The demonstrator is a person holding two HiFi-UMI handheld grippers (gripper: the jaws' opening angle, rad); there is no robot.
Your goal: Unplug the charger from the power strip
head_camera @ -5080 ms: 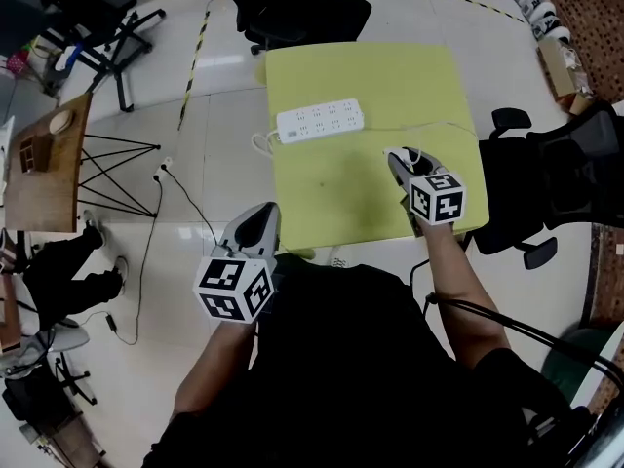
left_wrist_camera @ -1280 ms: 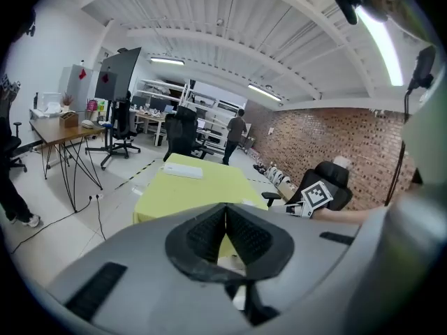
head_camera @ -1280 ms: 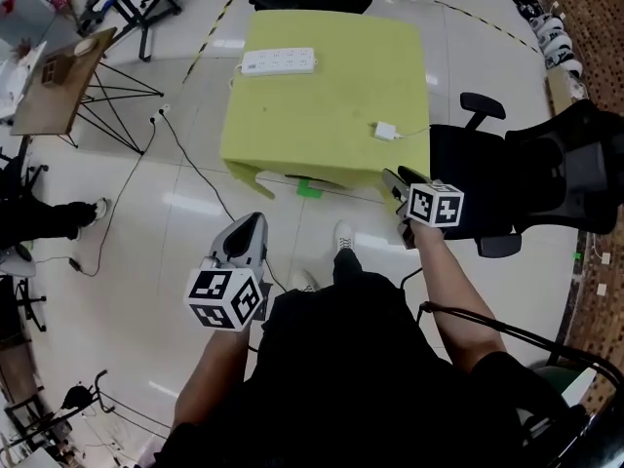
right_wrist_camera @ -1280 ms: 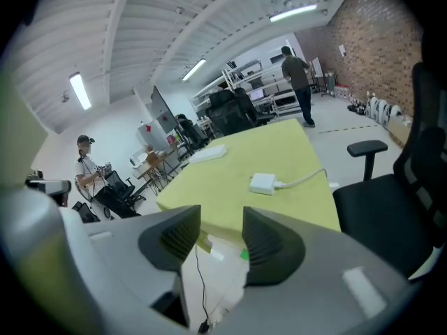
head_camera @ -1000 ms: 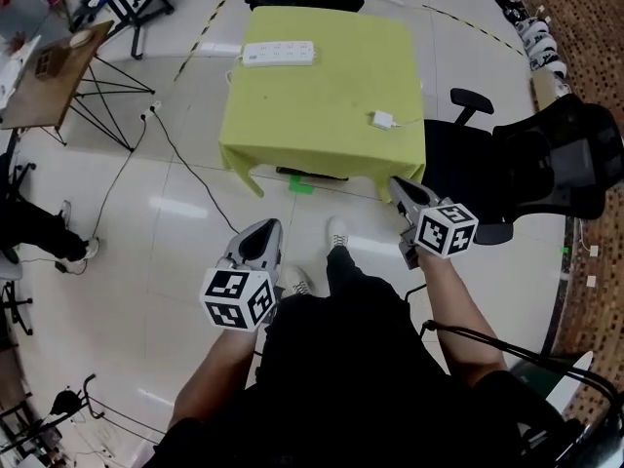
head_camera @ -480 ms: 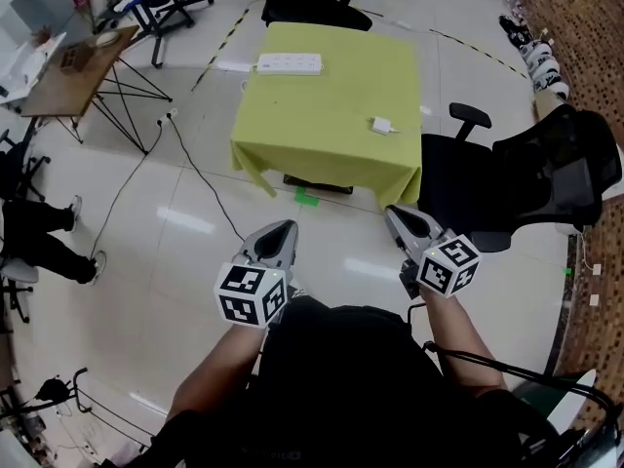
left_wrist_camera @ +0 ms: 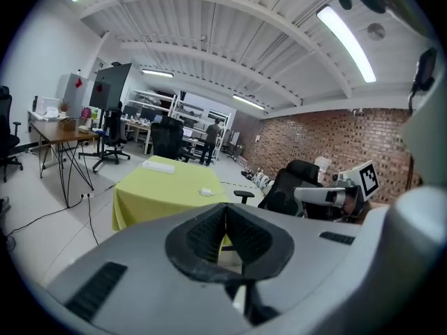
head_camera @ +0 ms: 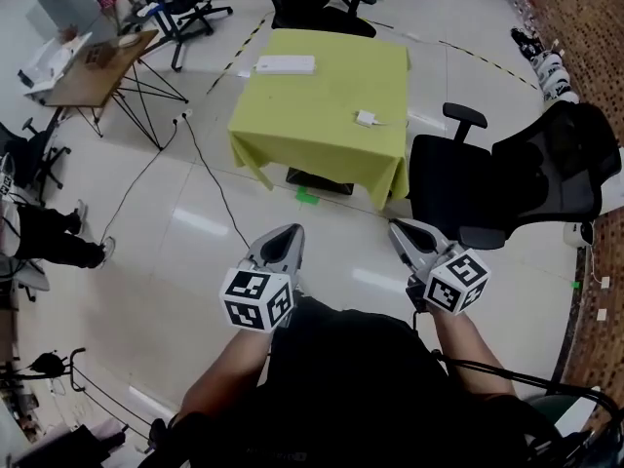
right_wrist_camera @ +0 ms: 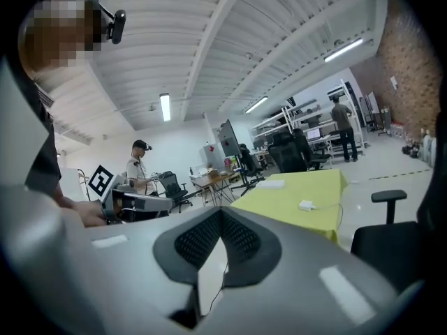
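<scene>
While left tongs [head_camera: 290, 230] and right tongs [head_camera: 398, 226] sit closed and empty, one yellow-clothed desk [head_camera: 322, 96] bears one oblong power strip [head_camera: 285, 64], one white charger [head_camera: 367, 118]

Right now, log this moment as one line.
charger: unplugged, on table, apart from power strip | left gripper: jaws shut, empty | right gripper: jaws shut, empty

Surface [head_camera: 322, 96]: square, covered by a yellow-green cloth that hangs over its edges, standing on a glossy pale tiled floor [head_camera: 185, 261].

On it:
- White power strip [head_camera: 285, 64], flat at the far left edge.
- White charger [head_camera: 367, 118] near the right edge, its thin cord trailing rightward.
- The two lie well apart.

Floor: dark cable [head_camera: 210, 178] left of the surface; green mark [head_camera: 308, 197] by its near edge.
</scene>
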